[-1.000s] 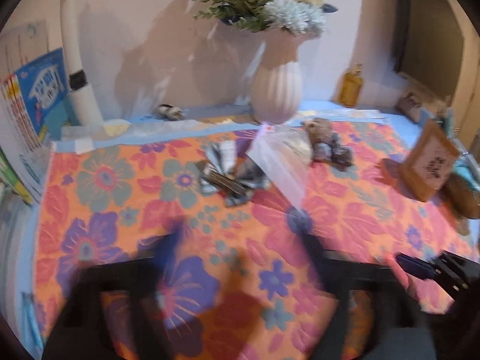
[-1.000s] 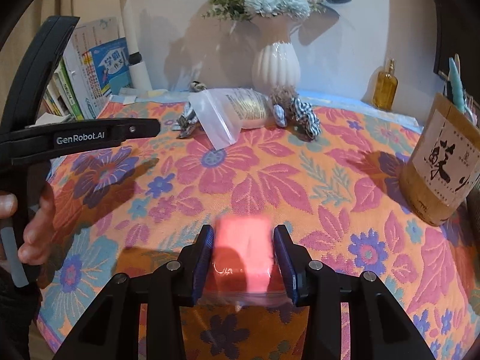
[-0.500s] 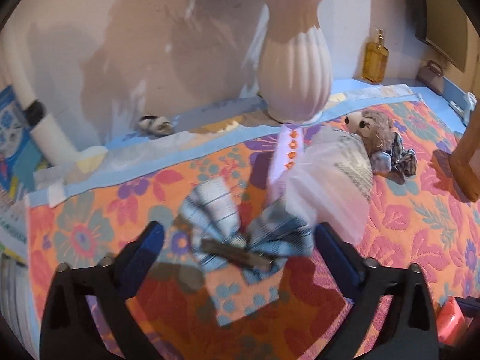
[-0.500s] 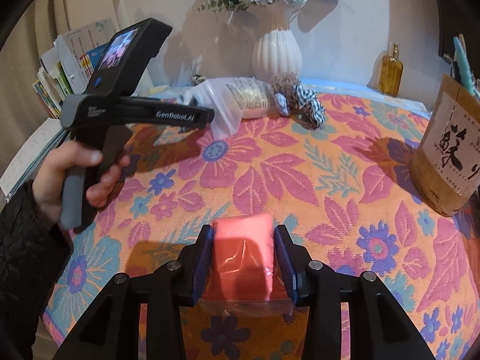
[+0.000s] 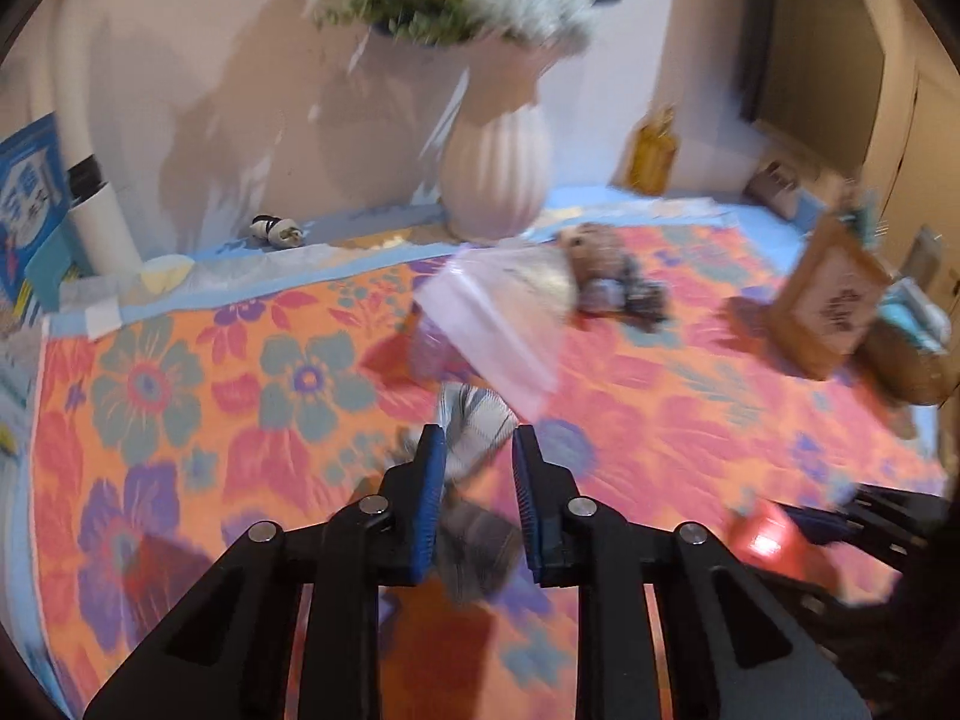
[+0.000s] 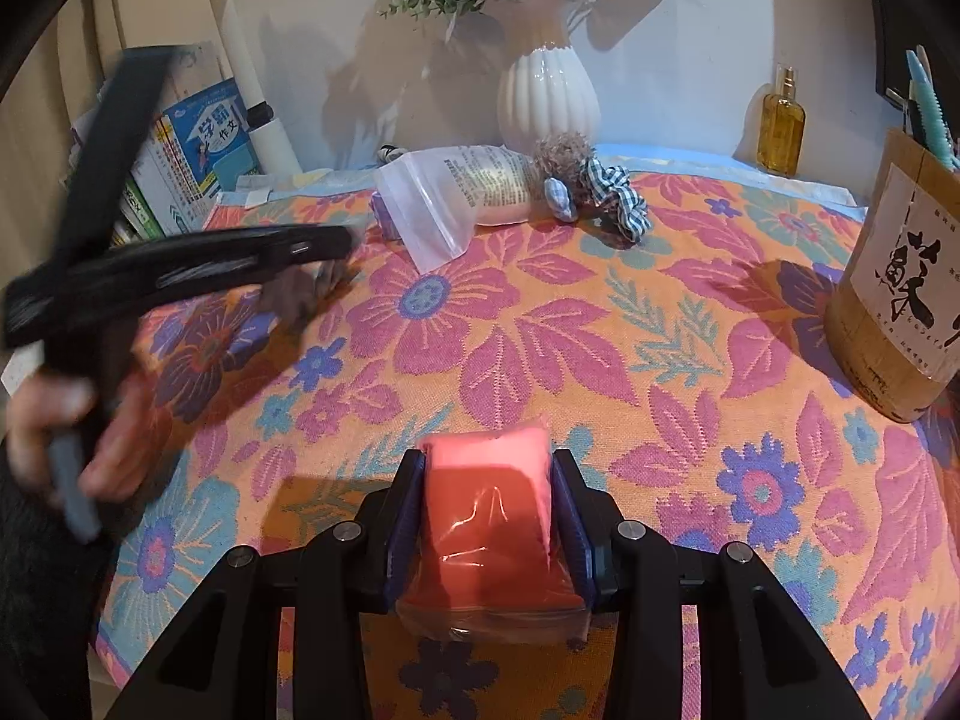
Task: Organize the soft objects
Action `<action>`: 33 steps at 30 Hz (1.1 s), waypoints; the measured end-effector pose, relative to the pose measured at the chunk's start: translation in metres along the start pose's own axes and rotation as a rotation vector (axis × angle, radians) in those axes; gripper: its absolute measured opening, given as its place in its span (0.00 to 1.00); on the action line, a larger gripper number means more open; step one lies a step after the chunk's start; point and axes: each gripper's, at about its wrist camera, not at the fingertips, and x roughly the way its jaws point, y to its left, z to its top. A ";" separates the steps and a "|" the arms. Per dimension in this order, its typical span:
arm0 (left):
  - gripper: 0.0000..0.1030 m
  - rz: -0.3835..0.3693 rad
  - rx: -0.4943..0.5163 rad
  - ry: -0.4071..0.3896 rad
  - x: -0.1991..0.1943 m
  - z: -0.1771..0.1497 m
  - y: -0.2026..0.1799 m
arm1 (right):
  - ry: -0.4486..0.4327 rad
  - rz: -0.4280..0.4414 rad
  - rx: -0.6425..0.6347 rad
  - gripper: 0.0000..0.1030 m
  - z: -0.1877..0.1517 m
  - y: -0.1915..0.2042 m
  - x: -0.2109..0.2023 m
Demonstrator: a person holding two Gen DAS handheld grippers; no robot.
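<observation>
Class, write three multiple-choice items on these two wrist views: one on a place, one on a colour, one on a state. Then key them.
1. Where does the white ribbed vase stand?
A. by the back wall
B. at the front edge
C. on the books

2. What colour is the wrapped block in the right gripper?
A. green
B. pink-red
C. black

3. How is the left gripper?
A. wide open, nothing between its fingers
B. closed on the plaid bow
C. clamped on the vase

Key: 1 A, behind the floral cloth. 2 B, seen between the blue pads. 3 B, its jaws have just closed on the fabric.
</observation>
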 end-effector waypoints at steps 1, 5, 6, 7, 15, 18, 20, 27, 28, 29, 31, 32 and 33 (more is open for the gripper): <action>0.17 -0.004 -0.008 -0.008 -0.007 -0.004 -0.002 | -0.001 -0.002 0.001 0.39 0.000 0.000 -0.001; 0.25 0.037 -0.023 -0.028 -0.025 -0.023 -0.009 | -0.002 -0.008 0.004 0.39 -0.001 0.000 -0.001; 0.38 0.066 -0.018 -0.013 -0.022 -0.026 -0.010 | -0.002 -0.006 0.009 0.39 -0.001 0.000 -0.001; 0.64 0.099 -0.015 0.019 -0.016 -0.027 -0.009 | -0.003 -0.008 0.017 0.39 -0.001 -0.001 -0.002; 0.99 0.096 -0.138 0.107 0.022 -0.010 0.001 | -0.001 -0.010 0.014 0.43 -0.002 -0.002 -0.001; 0.99 0.167 -0.132 0.164 0.043 -0.012 0.000 | 0.001 -0.004 0.013 0.46 -0.002 -0.002 -0.001; 0.99 0.219 -0.108 0.190 0.050 -0.015 -0.003 | 0.000 0.003 0.014 0.51 -0.002 -0.003 -0.001; 1.00 0.212 -0.118 0.200 0.047 -0.019 -0.002 | 0.001 0.006 0.021 0.57 -0.002 -0.004 -0.001; 1.00 0.214 -0.113 0.195 0.047 -0.020 -0.003 | 0.000 0.007 0.024 0.57 -0.002 -0.005 -0.001; 1.00 0.213 -0.117 0.192 0.046 -0.020 -0.003 | 0.000 0.009 0.026 0.57 -0.002 -0.005 -0.001; 1.00 0.225 -0.117 0.184 0.046 -0.020 -0.004 | -0.001 0.015 0.031 0.57 -0.001 -0.006 0.000; 1.00 0.230 -0.116 0.183 0.046 -0.019 -0.003 | -0.001 0.017 0.032 0.58 -0.001 -0.006 -0.001; 1.00 0.244 -0.108 0.177 0.045 -0.019 -0.004 | -0.001 0.016 0.032 0.58 -0.002 -0.006 -0.001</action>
